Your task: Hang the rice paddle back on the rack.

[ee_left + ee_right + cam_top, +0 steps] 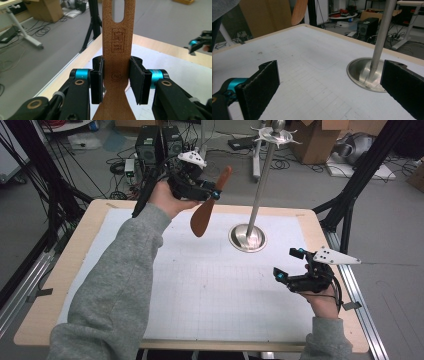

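A brown wooden spatula (207, 205) hangs in the air above the far left of the table, blade down and handle tilted up to the right. My left gripper (212, 195) is shut on its handle; in the left gripper view the pads (136, 80) press both sides of the spatula (117, 47), whose handle has a slot at the top. A steel stand (260, 185) with a round base (247, 238) and hooks at its top rises to the right of the spatula. My right gripper (289, 265) is open near the table's right edge, with nothing between its pads (262, 82), and faces the stand's base (362, 72).
A white gridded mat (200, 285) covers most of the wooden table (80, 245). Black tripod legs (350, 185) stand off the far right corner. Computer cases, cables and cardboard boxes lie on the floor beyond the table.
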### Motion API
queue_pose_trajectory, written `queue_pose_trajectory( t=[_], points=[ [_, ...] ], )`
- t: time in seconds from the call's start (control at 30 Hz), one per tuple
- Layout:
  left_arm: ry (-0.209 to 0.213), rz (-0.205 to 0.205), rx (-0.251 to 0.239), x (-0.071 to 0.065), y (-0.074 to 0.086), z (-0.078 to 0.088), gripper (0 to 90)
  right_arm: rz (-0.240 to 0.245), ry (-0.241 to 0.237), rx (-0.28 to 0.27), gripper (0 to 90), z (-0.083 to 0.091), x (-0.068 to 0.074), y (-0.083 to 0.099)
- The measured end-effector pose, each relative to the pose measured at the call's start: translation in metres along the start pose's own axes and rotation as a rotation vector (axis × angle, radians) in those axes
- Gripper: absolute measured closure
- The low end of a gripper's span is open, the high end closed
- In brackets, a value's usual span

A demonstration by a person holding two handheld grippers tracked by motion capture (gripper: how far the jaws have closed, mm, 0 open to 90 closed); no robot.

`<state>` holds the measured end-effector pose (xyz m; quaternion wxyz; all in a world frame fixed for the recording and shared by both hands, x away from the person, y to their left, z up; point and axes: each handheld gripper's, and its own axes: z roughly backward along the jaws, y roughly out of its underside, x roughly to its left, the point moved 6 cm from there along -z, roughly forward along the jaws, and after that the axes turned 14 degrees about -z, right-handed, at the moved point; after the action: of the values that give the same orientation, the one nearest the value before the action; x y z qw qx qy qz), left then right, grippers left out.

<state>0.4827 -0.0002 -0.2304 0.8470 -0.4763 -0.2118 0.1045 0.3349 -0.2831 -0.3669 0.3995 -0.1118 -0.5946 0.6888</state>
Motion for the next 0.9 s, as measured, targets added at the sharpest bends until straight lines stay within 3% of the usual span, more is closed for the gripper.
queue_pose_trajectory(
  t=[0.07,0.53,0.67,0.8,0.9],
  points=[
    [0.007,0.016,-0.010,0.003,-0.004,-0.002,65.0,-0.009,0.003,-0.004,1.0,0.002,-0.001,0.000],
    [0.022,0.011,-0.043,0.018,-0.031,-0.013,65.0,-0.016,0.010,-0.030,1.0,0.010,-0.007,-0.002],
    [0.026,0.001,-0.066,0.021,-0.036,-0.013,65.0,-0.024,0.018,-0.029,1.0,0.010,-0.011,-0.001],
    [0.024,-0.022,-0.054,0.024,-0.043,-0.013,65.0,-0.028,0.017,-0.031,1.0,0.010,-0.011,-0.001],
    [0.031,-0.017,-0.066,0.027,-0.050,-0.011,65.0,-0.031,0.019,-0.030,1.0,0.010,-0.012,-0.001]
  ],
)
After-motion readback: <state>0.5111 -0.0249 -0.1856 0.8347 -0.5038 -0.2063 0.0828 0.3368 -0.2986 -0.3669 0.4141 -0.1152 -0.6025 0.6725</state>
